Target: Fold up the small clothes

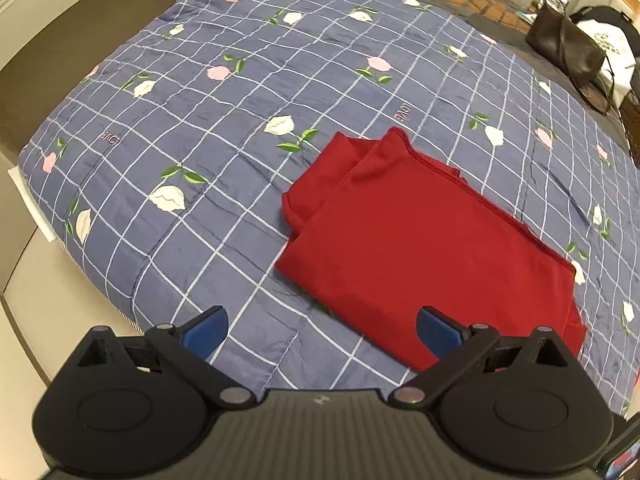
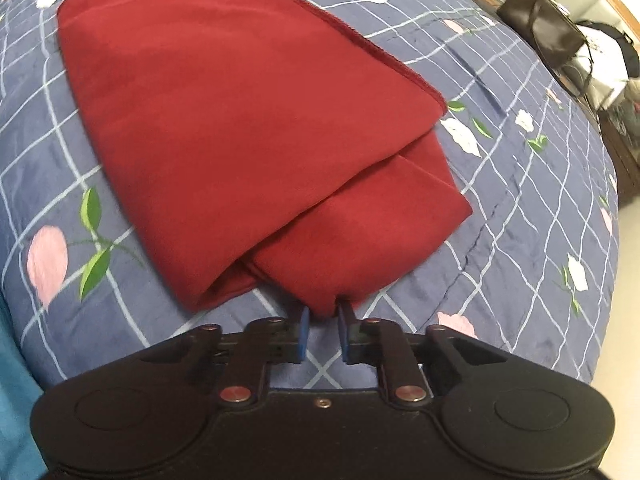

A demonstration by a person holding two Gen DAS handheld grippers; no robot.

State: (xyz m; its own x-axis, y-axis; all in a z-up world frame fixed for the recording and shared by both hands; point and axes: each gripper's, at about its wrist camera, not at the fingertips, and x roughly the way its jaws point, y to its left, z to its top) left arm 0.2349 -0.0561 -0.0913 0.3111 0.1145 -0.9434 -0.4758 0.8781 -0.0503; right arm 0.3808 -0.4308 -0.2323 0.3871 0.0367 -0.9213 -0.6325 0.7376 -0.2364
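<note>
A dark red garment [image 1: 420,240] lies folded in layers on a blue checked quilt with flower prints [image 1: 224,128]. In the left wrist view my left gripper [image 1: 322,330] hovers open above the quilt at the garment's near edge, nothing between its blue pads [image 1: 208,330]. In the right wrist view the red garment [image 2: 248,120] fills the middle, and my right gripper [image 2: 323,318] is shut on its near folded corner, the cloth pinched between the blue fingertips [image 2: 343,320].
A dark handbag [image 1: 564,46] and a black-and-white garment [image 1: 608,40] sit at the quilt's far right; the handbag [image 2: 540,28] shows in the right wrist view too. Teal fabric [image 2: 14,400] lies at the lower left. The bed edge and pale floor [image 1: 48,304] are to the left.
</note>
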